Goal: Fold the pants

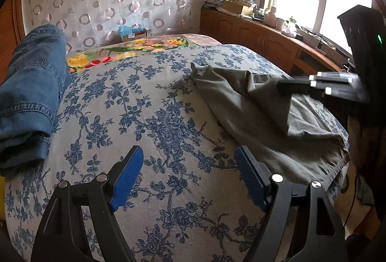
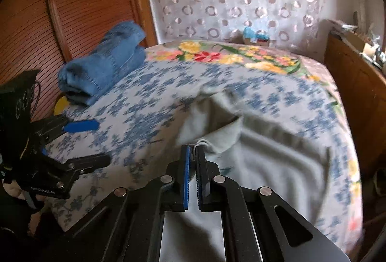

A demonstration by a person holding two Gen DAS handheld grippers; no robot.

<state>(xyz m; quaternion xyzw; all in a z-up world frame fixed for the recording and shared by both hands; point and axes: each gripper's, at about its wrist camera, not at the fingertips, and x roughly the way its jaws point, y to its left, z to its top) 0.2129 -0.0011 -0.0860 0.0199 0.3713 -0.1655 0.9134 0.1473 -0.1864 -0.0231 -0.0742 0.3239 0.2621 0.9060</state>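
Note:
Grey-green pants (image 1: 231, 103) lie crumpled on the right side of the bed, with a fold lifted off the cover. My right gripper (image 2: 193, 150) is shut on an edge of the pants (image 2: 265, 165), and the cloth is pinched between its blue pads. In the left wrist view the right gripper (image 1: 284, 87) reaches in from the right above the cloth. My left gripper (image 1: 189, 150) stands open over the bare bedspread, left of the pants, with nothing between its fingers. From the right wrist it shows at the left edge as the left gripper (image 2: 96, 141).
The bed (image 1: 149, 117) has a blue-flowered cover. Folded blue jeans (image 1: 31, 93) lie at its left side, near a slatted wooden door (image 2: 36, 21). A cluttered wooden cabinet (image 1: 253, 37) runs under the window on the right. A small box (image 1: 134, 33) sits at the far end.

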